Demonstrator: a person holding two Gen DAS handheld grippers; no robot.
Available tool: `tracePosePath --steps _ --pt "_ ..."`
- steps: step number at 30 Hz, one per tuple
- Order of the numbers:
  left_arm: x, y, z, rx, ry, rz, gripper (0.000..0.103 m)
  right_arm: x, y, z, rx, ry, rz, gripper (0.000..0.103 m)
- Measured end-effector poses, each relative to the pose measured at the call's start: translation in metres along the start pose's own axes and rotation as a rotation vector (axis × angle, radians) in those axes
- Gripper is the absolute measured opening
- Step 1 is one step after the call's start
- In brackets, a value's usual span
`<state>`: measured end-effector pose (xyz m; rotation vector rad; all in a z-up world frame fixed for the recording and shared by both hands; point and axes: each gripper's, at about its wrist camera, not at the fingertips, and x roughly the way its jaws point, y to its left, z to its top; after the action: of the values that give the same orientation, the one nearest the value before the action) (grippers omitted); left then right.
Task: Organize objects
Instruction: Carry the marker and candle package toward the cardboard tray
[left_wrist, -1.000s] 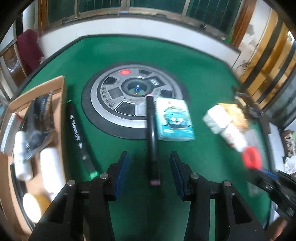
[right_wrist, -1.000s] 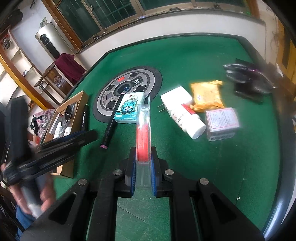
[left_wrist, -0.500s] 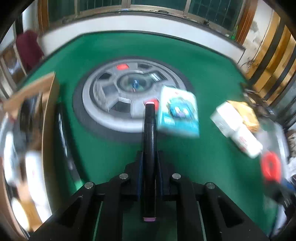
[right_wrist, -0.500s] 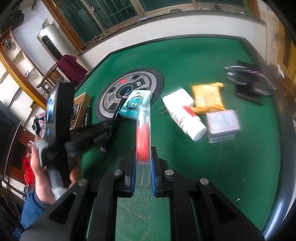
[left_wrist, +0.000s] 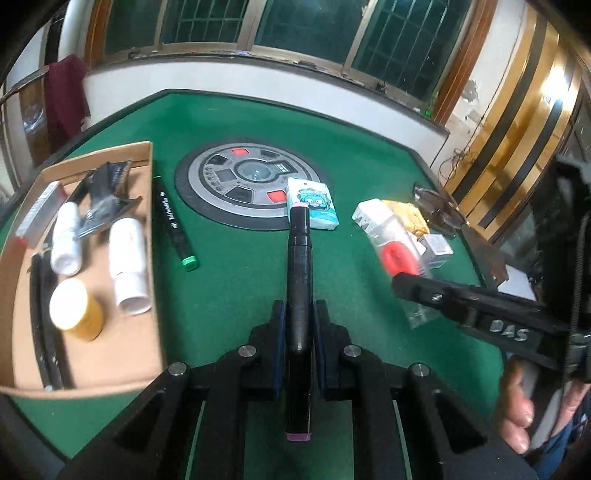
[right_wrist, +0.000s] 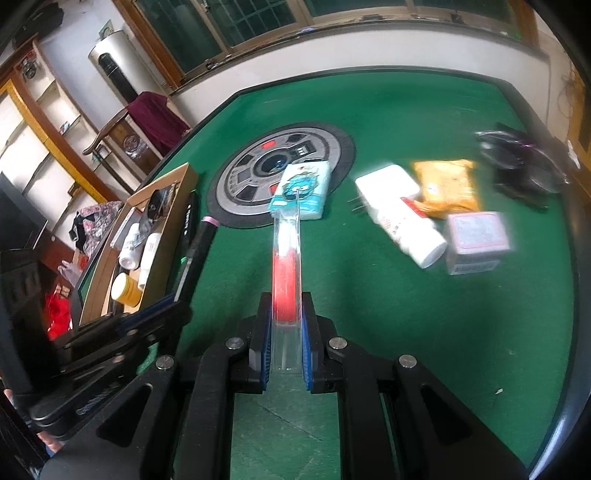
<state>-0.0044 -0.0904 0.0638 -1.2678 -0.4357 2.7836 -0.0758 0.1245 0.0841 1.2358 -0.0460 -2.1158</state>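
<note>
My left gripper (left_wrist: 299, 325) is shut on a black marker with pink ends (left_wrist: 300, 266), held lifted over the green table (left_wrist: 236, 273); it also shows in the right wrist view (right_wrist: 195, 251). My right gripper (right_wrist: 286, 328) is shut on a clear packet with a red item inside (right_wrist: 285, 258), held above the table; the packet also shows in the left wrist view (left_wrist: 397, 256). A cardboard box (left_wrist: 146, 236) at the left holds white bottles (left_wrist: 127, 254), a yellow jar (left_wrist: 75, 308) and a dark pouch (left_wrist: 105, 201). A green-capped black marker (left_wrist: 173, 225) lies beside the box.
A round grey control panel (left_wrist: 251, 181) sits mid-table with a blue tissue pack (left_wrist: 314, 203) on its edge. To the right lie a white charger (right_wrist: 388, 184), a white bottle (right_wrist: 410, 236), a yellow snack packet (right_wrist: 447, 184), a small pink box (right_wrist: 476, 236) and sunglasses (right_wrist: 517, 162).
My left gripper closed on the pink-ended marker and lifted it off the table, pulling back toward the box side. The right gripper kept its hold on the red packet.
</note>
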Motion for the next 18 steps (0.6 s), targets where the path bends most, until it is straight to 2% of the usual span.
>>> tracePosePath --steps 13,18 --pt "-0.048 0.04 -0.007 -0.075 -0.106 0.035 0.012 0.006 0.021 -0.011 -0.077 -0.033 -0.008 0.01" --pt "-0.057 0.057 -0.008 -0.111 -0.134 0.042 0.012 0.008 0.03 -0.012 -0.07 -0.013 0.016 0.01"
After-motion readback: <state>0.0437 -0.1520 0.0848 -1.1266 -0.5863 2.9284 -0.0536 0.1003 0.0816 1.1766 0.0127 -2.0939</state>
